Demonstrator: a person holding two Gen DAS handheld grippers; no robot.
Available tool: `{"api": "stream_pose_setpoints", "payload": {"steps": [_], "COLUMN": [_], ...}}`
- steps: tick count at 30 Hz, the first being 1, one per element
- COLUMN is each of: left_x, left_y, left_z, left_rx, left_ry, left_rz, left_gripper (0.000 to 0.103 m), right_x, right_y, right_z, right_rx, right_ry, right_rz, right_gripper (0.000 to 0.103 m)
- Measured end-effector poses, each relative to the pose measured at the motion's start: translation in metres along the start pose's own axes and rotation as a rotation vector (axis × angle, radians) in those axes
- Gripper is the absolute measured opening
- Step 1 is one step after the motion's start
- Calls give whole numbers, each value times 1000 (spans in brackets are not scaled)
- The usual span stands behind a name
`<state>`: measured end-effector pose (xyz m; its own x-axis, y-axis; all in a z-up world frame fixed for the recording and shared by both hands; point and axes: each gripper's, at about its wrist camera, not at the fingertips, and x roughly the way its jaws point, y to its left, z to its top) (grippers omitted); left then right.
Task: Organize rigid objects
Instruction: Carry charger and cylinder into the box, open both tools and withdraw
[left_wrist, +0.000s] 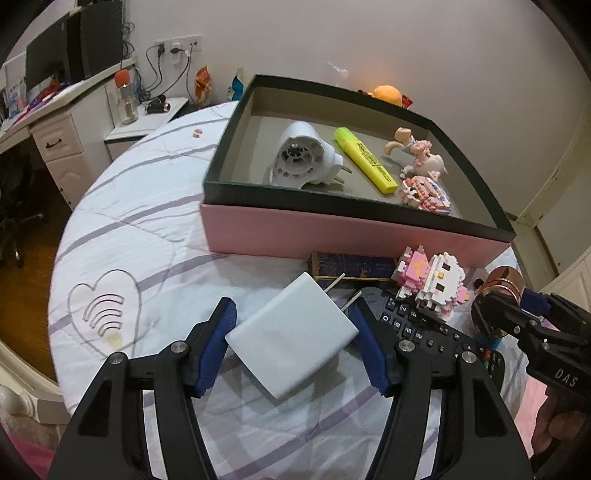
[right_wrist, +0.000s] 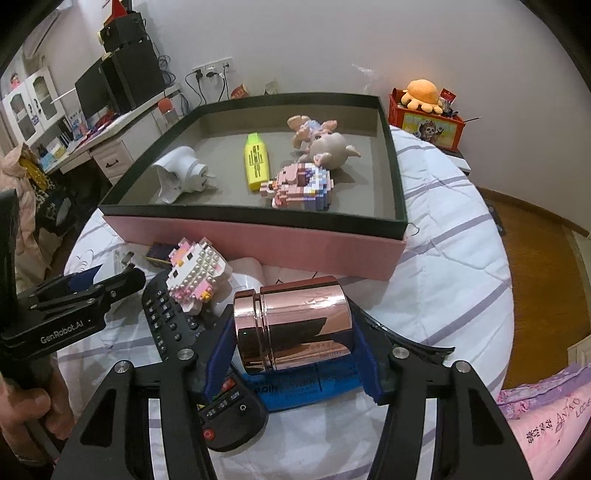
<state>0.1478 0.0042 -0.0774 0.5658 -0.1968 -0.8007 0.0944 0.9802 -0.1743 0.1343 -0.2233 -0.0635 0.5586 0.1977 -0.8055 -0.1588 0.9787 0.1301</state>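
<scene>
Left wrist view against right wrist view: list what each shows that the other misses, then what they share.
Only the left wrist view shows the white charger between the left tool's fingers, and the heart drawing on the cloth. Only the right shows the red toy box under the orange plush, and the blue box. Both show the tray, yellow highlighter, block kitten, remote and copper jar.

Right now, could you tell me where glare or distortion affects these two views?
Right wrist view: the copper canister held in the right tool mirrors its surroundings, with bright streaks. Left wrist view: fisheye bends the box edges; the white charger looks overexposed.
</scene>
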Motion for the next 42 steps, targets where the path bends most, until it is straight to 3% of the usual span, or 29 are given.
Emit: {"api": "stream_pose_setpoints", "payload": {"steps": [8, 14, 19, 24, 30, 35, 38, 39, 42], "left_x": [-36, -52, -39, -7, 21, 23, 20, 20, 13], "left_y": [-4, -18, -28, -36, -41, -41, -40, -40, -40], "left_z": [19, 64, 99, 112, 109, 108, 108, 108, 107], "left_rx": [33, 83, 102, 102, 99, 101, 101, 101, 98], "left_ry": [-55, -125, -138, -91, -42, -49, -59, -62, -79], "left_rz": [-4, -25, -34, -50, -57, -34, -12, -5, -1], "left_gripper": [64, 64, 64, 64, 64, 66, 80, 90, 99], "right_x": [-20, -33, -26, 5, 37, 44, 43, 42, 39], "right_y": [7, 16, 18, 13, 5, 5, 5, 5, 6], "right_z": [14, 51, 85, 106, 98, 95, 95, 95, 96], "right_rx": [8, -31, -49, -39, -22, -30, -27, -28, -34], "right_ry": [-49, -119, -148, -102, -23, -4, -12, -14, -26], "right_rz": [30, 22, 11, -14, -27, -47, -54, -55, -68], "right_gripper": [59, 59, 59, 59, 59, 59, 60, 61, 79]}}
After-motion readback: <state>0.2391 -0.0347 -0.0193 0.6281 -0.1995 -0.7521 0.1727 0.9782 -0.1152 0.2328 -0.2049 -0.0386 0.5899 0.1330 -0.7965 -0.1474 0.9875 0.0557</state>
